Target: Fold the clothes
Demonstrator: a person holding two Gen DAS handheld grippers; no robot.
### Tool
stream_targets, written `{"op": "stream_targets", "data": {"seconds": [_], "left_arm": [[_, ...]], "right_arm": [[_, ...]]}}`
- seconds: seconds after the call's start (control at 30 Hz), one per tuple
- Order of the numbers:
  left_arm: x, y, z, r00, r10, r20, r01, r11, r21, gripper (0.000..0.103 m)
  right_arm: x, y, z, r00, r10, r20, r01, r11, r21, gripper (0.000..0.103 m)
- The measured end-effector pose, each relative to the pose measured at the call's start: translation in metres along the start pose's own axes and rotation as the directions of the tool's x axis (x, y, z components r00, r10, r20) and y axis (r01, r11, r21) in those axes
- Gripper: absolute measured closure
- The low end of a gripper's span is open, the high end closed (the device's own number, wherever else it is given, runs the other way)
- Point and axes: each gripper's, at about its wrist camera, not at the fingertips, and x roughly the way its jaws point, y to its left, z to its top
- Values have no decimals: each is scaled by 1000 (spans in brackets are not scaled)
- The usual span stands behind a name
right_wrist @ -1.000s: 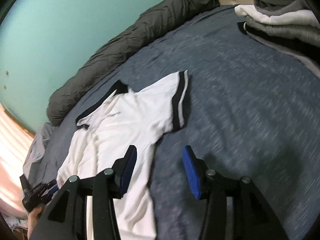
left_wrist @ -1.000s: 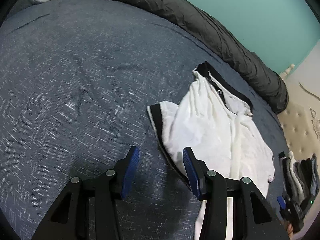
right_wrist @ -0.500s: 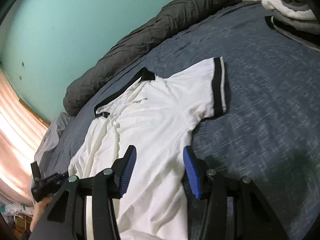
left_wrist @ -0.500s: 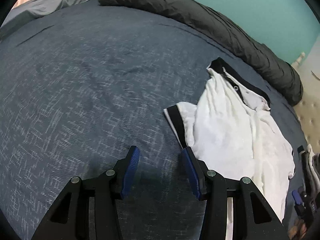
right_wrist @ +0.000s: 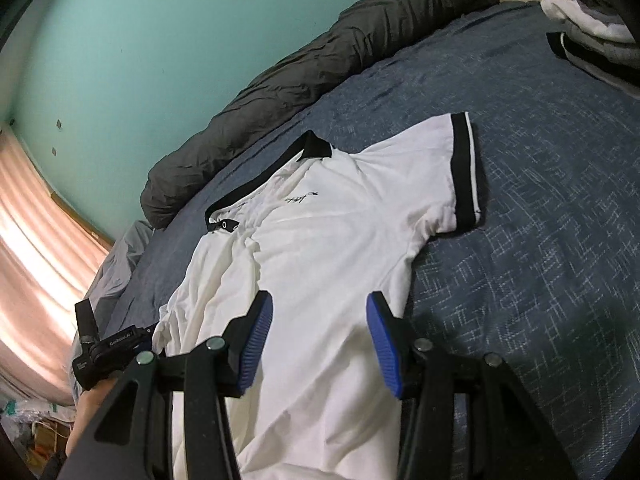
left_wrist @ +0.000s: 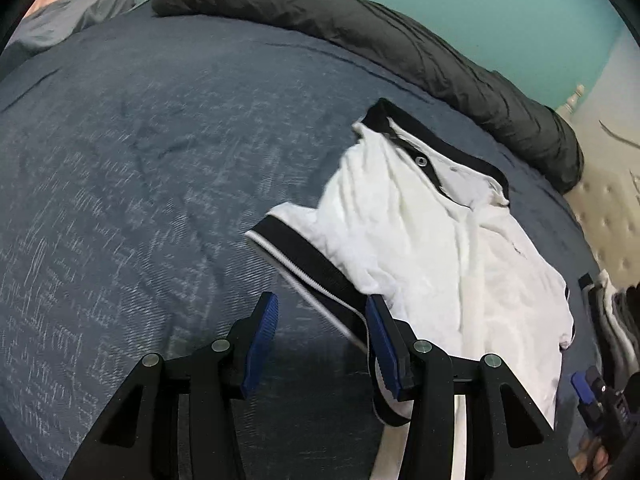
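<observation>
A white polo shirt (left_wrist: 420, 240) with a black collar and black sleeve bands lies face up on the dark blue bedspread (left_wrist: 140, 200). My left gripper (left_wrist: 320, 320) hovers open over the bedspread, and the near sleeve's black band (left_wrist: 312, 256) runs under its right finger. Nothing is clamped between its blue pads. In the right wrist view the shirt (right_wrist: 320, 232) lies spread, one sleeve (right_wrist: 460, 172) flat to the right. My right gripper (right_wrist: 318, 320) stands open above the shirt's lower body. The left gripper (right_wrist: 108, 352) shows at the shirt's far side, in a hand.
A rolled dark grey duvet (left_wrist: 360, 28) lies along the teal wall. A stack of folded clothes (right_wrist: 592, 40) sits at the bed's corner by the tufted beige headboard (left_wrist: 608, 200). A pink curtain (right_wrist: 32, 240) hangs beyond the bed's far side.
The left gripper has shifted toward the near sleeve, whose black band now reaches its right finger. The right gripper has swung from the bare bedspread to over the shirt's body.
</observation>
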Motion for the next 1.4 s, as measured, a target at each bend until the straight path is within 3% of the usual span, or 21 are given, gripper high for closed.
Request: {"op": "stream_targets", "data": {"seconds": [0.07, 0.53, 0.6, 0.67, 0.77, 0.9, 1.17, 1.4], "left_arm": [[3, -2, -1, 1000, 12, -8, -11, 1000, 20, 53], [17, 15, 13, 1000, -26, 9, 27, 995, -97, 53], [19, 17, 15, 999, -32, 12, 33, 993, -110, 59], [20, 18, 16, 999, -34, 10, 35, 993, -114, 91], [15, 21, 17, 999, -49, 12, 50, 992, -118, 99], [-3, 23, 25, 999, -37, 40, 41, 994, -99, 100], [-46, 56, 70, 995, 71, 65, -68, 996, -58, 100], [-45, 75, 113, 991, 134, 28, -133, 991, -30, 100]], "right_arm": [[1, -3, 0, 1000, 1, -4, -1, 1000, 15, 54], [-7, -7, 7, 999, -2, 35, 0, 999, 35, 54], [-9, -9, 9, 999, -6, 45, 4, 999, 41, 54], [-10, -13, 11, 999, -5, 46, 3, 999, 54, 53], [-9, -14, 12, 999, -5, 44, 2, 998, 61, 53], [-12, -13, 14, 999, 3, 51, -7, 998, 59, 54], [-15, -16, 16, 998, 7, 60, -12, 997, 71, 53], [-16, -16, 17, 998, 9, 65, -13, 998, 69, 53]]}}
